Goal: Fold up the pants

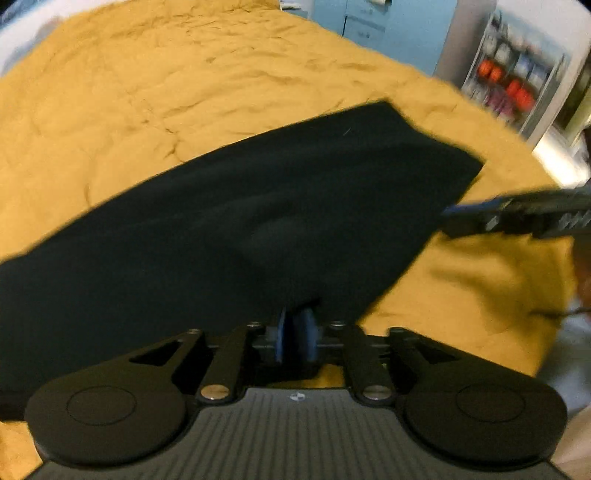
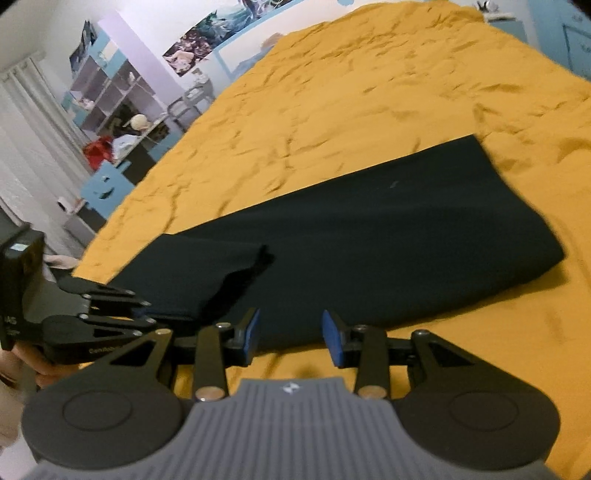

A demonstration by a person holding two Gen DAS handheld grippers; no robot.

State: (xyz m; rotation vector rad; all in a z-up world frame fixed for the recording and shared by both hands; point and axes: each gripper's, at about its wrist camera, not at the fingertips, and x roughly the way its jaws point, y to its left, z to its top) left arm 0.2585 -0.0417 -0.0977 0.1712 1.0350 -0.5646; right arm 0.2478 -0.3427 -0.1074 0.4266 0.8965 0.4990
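Black pants (image 1: 258, 221) lie folded lengthwise on a mustard-yellow bedspread (image 1: 147, 92). My left gripper (image 1: 295, 325) is shut on the near edge of the pants, its blue pads pinching the cloth. In the right wrist view the pants (image 2: 388, 240) stretch away to the right, and a lifted fold at the left end runs into the left gripper (image 2: 147, 314). My right gripper (image 2: 291, 332) is open and empty, its blue pads (image 2: 332, 339) apart just above the pants' near edge. It also shows in the left wrist view (image 1: 454, 214) at the pants' right edge.
The bedspread (image 2: 369, 92) covers a wide bed. A shelf unit (image 2: 110, 99) and a blue chair (image 2: 107, 184) stand to the left of the bed. A rack of boxes (image 1: 509, 81) and a blue cabinet (image 1: 369, 26) stand beyond the far side.
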